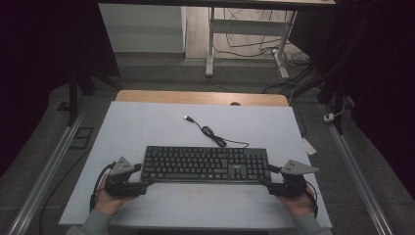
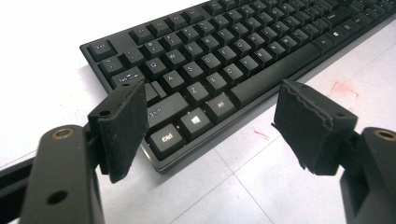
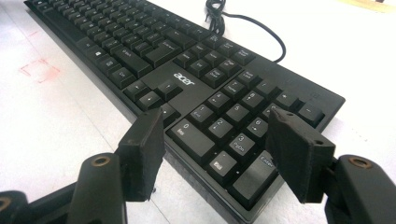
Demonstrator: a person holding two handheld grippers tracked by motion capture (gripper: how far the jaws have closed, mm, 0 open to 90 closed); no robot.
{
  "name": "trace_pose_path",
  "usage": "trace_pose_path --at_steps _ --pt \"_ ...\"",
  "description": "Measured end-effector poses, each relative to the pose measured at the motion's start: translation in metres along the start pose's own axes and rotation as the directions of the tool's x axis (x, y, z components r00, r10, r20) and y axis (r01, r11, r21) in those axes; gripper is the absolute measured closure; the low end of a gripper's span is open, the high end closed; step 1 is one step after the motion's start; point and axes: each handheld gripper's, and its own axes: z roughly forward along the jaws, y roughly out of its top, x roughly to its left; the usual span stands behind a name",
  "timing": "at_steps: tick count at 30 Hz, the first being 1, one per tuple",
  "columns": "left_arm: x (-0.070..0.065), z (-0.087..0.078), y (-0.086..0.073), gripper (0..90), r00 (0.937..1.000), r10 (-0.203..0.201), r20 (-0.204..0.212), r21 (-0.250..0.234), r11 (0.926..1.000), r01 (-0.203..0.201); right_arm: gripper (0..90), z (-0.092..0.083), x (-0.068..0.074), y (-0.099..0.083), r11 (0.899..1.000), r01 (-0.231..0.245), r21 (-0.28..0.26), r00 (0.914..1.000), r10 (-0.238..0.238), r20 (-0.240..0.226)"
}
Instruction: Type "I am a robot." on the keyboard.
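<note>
Across the near half of the desk (image 1: pixel 147 122): keyboard (image 1: pixel 205 164), long axis running side to side. At each end a gripper, left gripper (image 2: pixel 205 130) and right gripper (image 3: pixel 215 154), fingers spread wide, straddling the near corners, clamped on nothing, both equally close.

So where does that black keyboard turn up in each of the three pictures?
High view: keyboard lies centre, low on the white table.
Left gripper view: its Ctrl-and-Shift corner sits between the jaws.
Right gripper view: its number-pad corner sits between the jaws.
Shared landmark: the keyboard's coiled cable, also top of the right gripper view.
</note>
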Motion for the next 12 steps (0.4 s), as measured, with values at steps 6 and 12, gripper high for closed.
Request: trace_pose_path --at_steps 6,12 --pt "-0.0003 0.0003 0.0 26.0 1.0 0.003 0.0 0.001 1.0 -0.003 37.7 -0.0005 -0.0003 0.0 1.0 0.005 -0.003 1.0 -0.005 0.0" --pt "0.0005 0.0006 -0.0002 26.0 1.0 0.006 -0.002 0.0 1.0 -0.006 37.6 0.0007 0.0004 0.0002 1.0 0.006 -0.009 1.0 -0.006 -0.006"
